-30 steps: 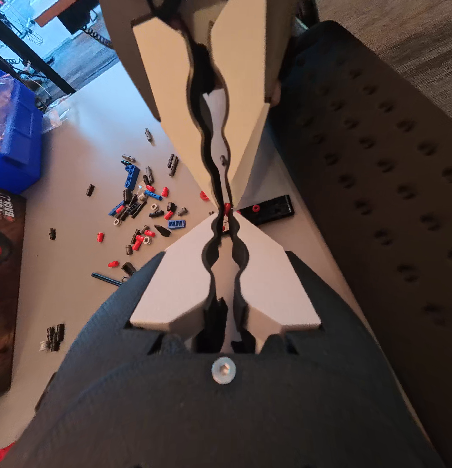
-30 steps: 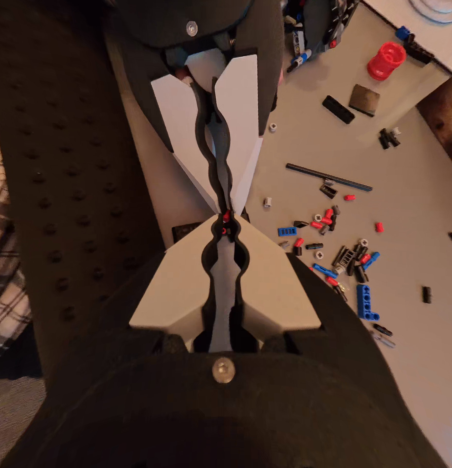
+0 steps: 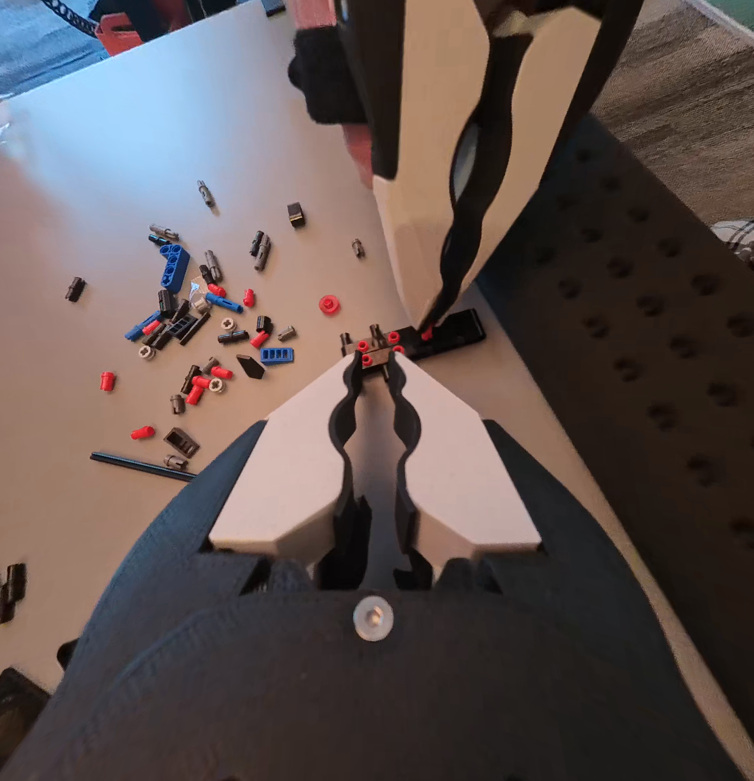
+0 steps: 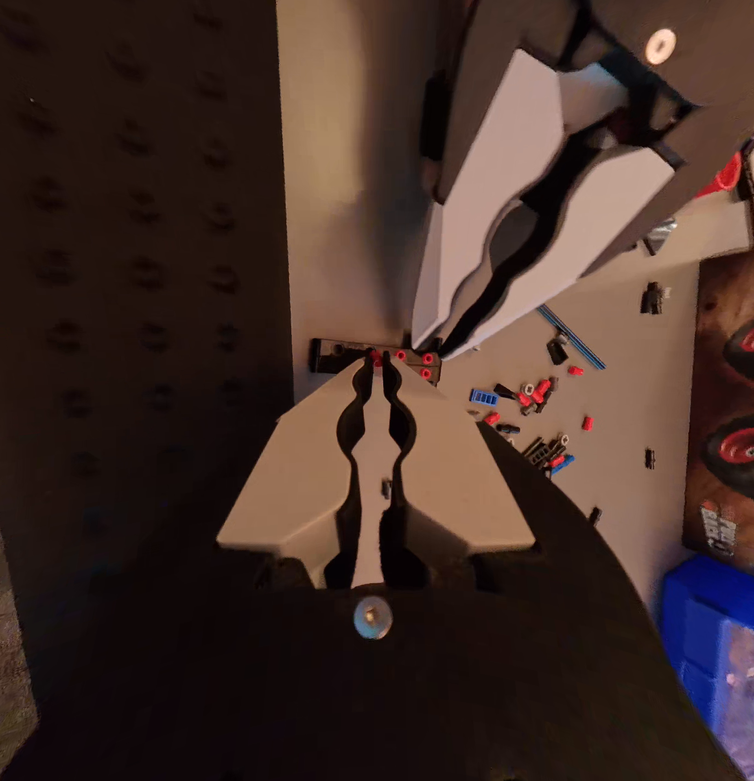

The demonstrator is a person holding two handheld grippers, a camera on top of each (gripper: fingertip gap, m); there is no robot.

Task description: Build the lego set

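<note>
A black beam assembly [image 3: 451,334] with several red pins in it lies at the table's edge; it also shows in the right wrist view [image 4: 337,357]. My left gripper [image 3: 373,363] is shut on the near end of the assembly, jaws a little apart around it. In the right wrist view the left gripper [image 4: 430,350] comes in from the upper right. My right gripper [image 4: 377,359] is shut on a small red pin [image 4: 376,358] and holds it at the top of the black beam. In the left wrist view the right gripper [image 3: 428,331] comes down from above with the red pin [image 3: 426,334] at its tips.
Loose red, black, blue and grey pieces lie scattered on the table [image 3: 113,169], among them a blue L beam [image 3: 174,266], a black axle [image 3: 142,467] and a red round piece [image 3: 329,304]. A dark perforated seat [image 3: 641,338] borders the table edge. A blue bin [image 4: 713,634] and a picture box [image 4: 738,401] stand at the right. My two grippers' fingertips are within a few centimetres of each other.
The two grippers stood tip to tip around a red pin. Now they sit at an angle; the left grips the black assembly and the right holds the red pin at the beam.
</note>
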